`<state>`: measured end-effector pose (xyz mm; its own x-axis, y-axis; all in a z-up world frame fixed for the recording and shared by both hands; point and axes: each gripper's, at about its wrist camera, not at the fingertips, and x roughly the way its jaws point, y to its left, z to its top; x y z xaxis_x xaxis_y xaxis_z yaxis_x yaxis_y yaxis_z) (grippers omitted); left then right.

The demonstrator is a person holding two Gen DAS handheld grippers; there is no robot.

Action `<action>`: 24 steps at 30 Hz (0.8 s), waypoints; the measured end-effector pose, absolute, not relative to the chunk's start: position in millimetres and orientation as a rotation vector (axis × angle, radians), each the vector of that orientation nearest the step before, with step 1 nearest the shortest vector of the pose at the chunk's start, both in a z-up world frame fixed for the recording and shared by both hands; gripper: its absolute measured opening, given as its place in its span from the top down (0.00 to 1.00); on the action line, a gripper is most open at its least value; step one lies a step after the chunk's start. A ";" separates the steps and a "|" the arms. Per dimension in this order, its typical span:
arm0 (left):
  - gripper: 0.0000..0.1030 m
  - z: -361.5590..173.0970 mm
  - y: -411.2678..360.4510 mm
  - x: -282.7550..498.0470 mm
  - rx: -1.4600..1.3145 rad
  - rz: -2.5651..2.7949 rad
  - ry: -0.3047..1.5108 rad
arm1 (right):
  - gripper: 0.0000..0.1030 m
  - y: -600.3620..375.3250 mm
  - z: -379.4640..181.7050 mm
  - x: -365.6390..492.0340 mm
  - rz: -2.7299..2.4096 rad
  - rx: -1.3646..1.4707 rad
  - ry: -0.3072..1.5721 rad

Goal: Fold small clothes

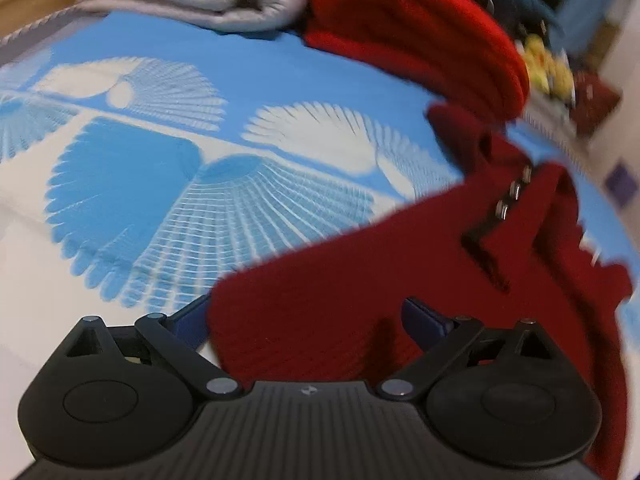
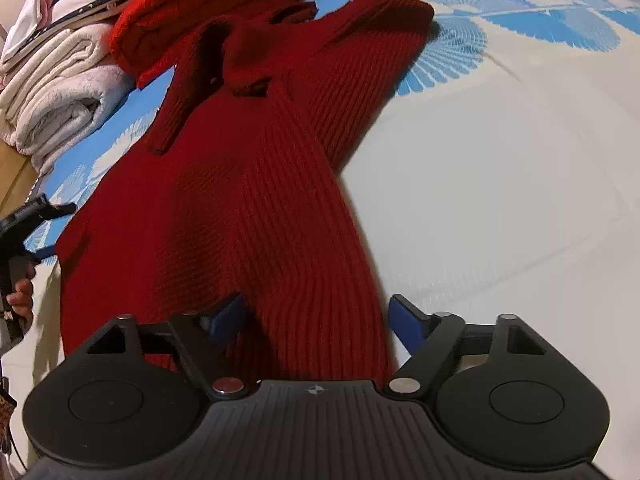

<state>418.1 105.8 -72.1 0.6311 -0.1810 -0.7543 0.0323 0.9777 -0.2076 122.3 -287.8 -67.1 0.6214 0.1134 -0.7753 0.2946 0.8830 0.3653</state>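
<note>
A dark red ribbed sweater (image 2: 240,200) lies spread on the blue-and-white bed cover (image 2: 500,160), collar end far, hem end near. My right gripper (image 2: 318,320) is open, and the near hem runs between its blue fingers (image 2: 408,322). In the left wrist view the sweater (image 1: 360,280) shows a side edge and a row of metal snaps (image 1: 516,192). My left gripper (image 1: 310,320) is open over that edge, with the cloth lying between its fingers and covering the left tip. The picture there is blurred.
A folded bright red knit (image 2: 208,4) sits beyond the collar, beside a stack of folded white towels (image 2: 60,96). A hand (image 2: 20,296) holding the left gripper shows at the left edge. The cover (image 1: 160,160) lies bare to the left and right of the sweater.
</note>
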 end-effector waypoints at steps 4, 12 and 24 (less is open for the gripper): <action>0.59 -69.8 78.6 416.2 0.023 -0.166 0.858 | 0.51 -277.0 -68.0 133.8 -0.112 0.416 0.900; 0.71 -47.7 67.4 369.4 0.112 -0.089 0.959 | 0.89 -282.6 -49.0 136.9 -0.154 0.285 0.875; 0.71 -52.9 42.7 136.3 0.037 -0.113 1.073 | 0.89 -371.2 -54.3 97.3 -0.315 0.277 0.836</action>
<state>136.3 42.7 -52.9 0.4726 -0.0744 -0.8782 0.1106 0.9936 -0.0246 97.3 -371.2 -54.3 0.6289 -0.1637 -0.7601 0.3789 0.9181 0.1158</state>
